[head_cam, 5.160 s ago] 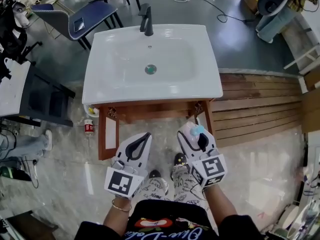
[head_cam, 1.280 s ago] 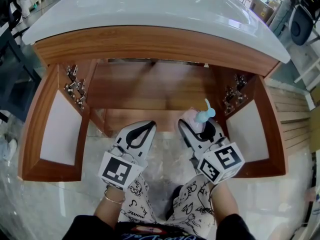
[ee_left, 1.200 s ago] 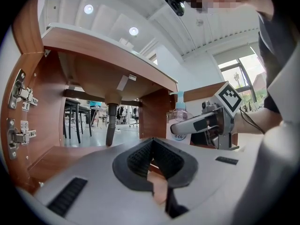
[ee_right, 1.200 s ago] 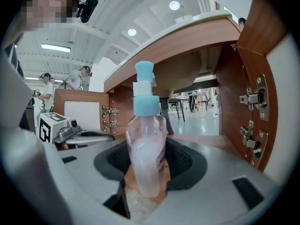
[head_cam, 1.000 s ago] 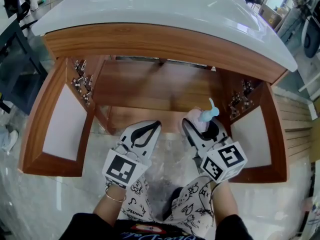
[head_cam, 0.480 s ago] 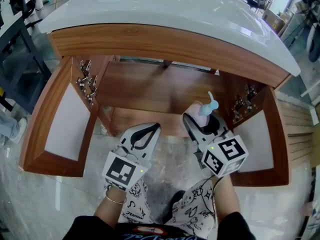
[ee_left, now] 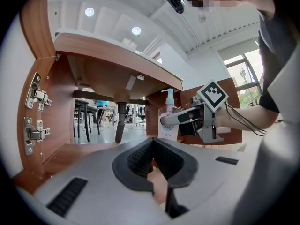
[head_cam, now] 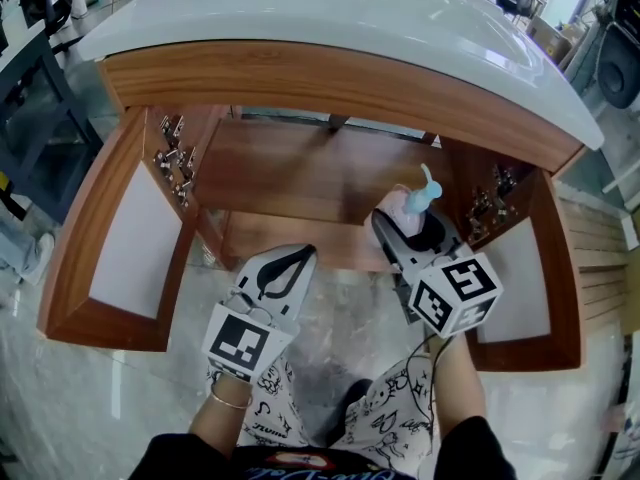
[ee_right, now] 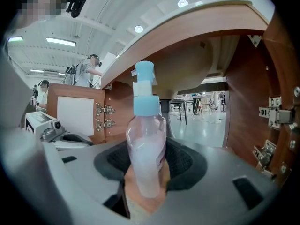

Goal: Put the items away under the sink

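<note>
My right gripper (head_cam: 402,220) is shut on a clear pump bottle (head_cam: 416,201) with a light-blue pump, held upright at the front edge of the open cabinet (head_cam: 300,173) under the white sink (head_cam: 340,18). In the right gripper view the bottle (ee_right: 146,149) stands between the pads, with the cabinet's inside behind it. My left gripper (head_cam: 296,254) hovers level in front of the opening, shut with nothing in it; its tips meet (ee_left: 152,143). From the left gripper view the bottle (ee_left: 168,121) and the right gripper (ee_left: 180,118) show to the right.
Both cabinet doors stand swung out, the left door (head_cam: 120,238) and the right door (head_cam: 525,288), with metal hinges (ee_left: 35,95) on the side walls. A drain pipe (ee_left: 121,121) hangs down at the back of the cabinet. The floor is glossy marble.
My right gripper has carried the bottle a little farther toward the cabinet opening. The left gripper has stayed where it was.
</note>
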